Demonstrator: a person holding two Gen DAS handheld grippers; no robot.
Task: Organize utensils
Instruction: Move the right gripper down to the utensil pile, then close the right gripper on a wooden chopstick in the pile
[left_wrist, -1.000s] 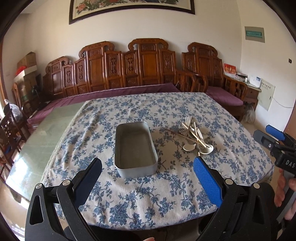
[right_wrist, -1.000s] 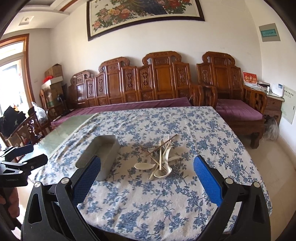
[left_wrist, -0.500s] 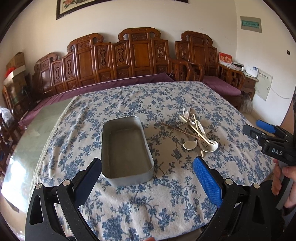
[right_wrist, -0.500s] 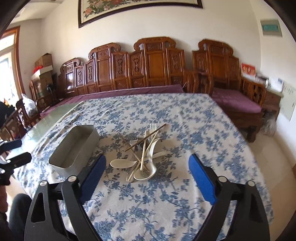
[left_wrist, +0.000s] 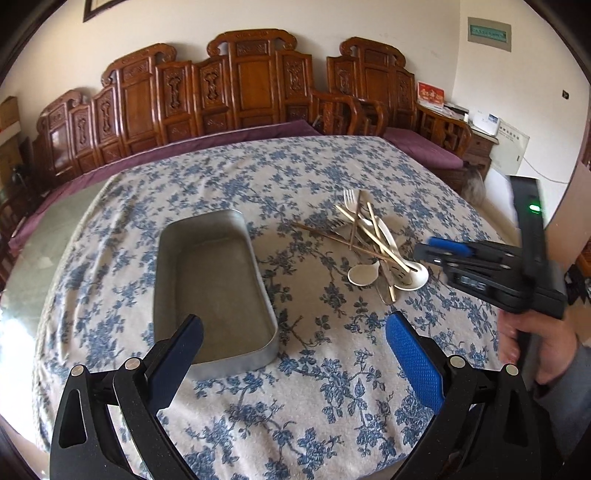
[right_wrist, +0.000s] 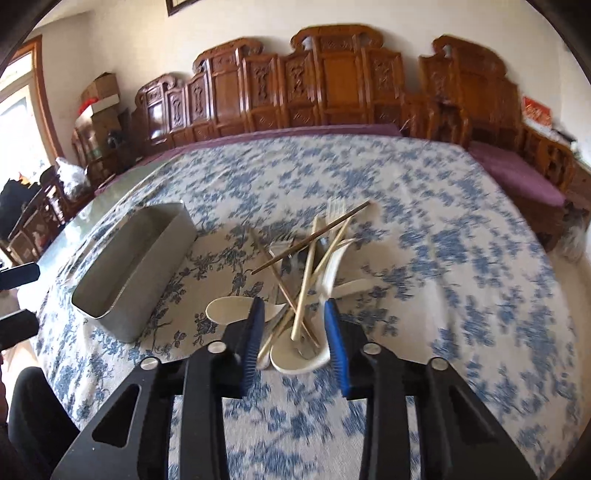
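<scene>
A pile of utensils (left_wrist: 373, 243) lies on the blue-flowered tablecloth: white spoons, forks and chopsticks crossed over each other. It also shows in the right wrist view (right_wrist: 306, 280). An empty grey metal tray (left_wrist: 214, 288) sits to its left, seen also in the right wrist view (right_wrist: 133, 262). My left gripper (left_wrist: 295, 350) is wide open and empty over the tray's near right corner. My right gripper (right_wrist: 293, 332) is partly closed, its fingers either side of the pile's near end, gripping nothing. It shows in the left wrist view (left_wrist: 443, 254) too.
The tablecloth (left_wrist: 314, 398) covers a large table with a bare glass strip (left_wrist: 33, 258) on the left. Carved wooden benches (left_wrist: 258, 81) with purple cushions stand behind and to the right of the table.
Both grippers moved forward and down over the table. My right gripper narrowed from wide open and now reaches the near end of the utensil pile.
</scene>
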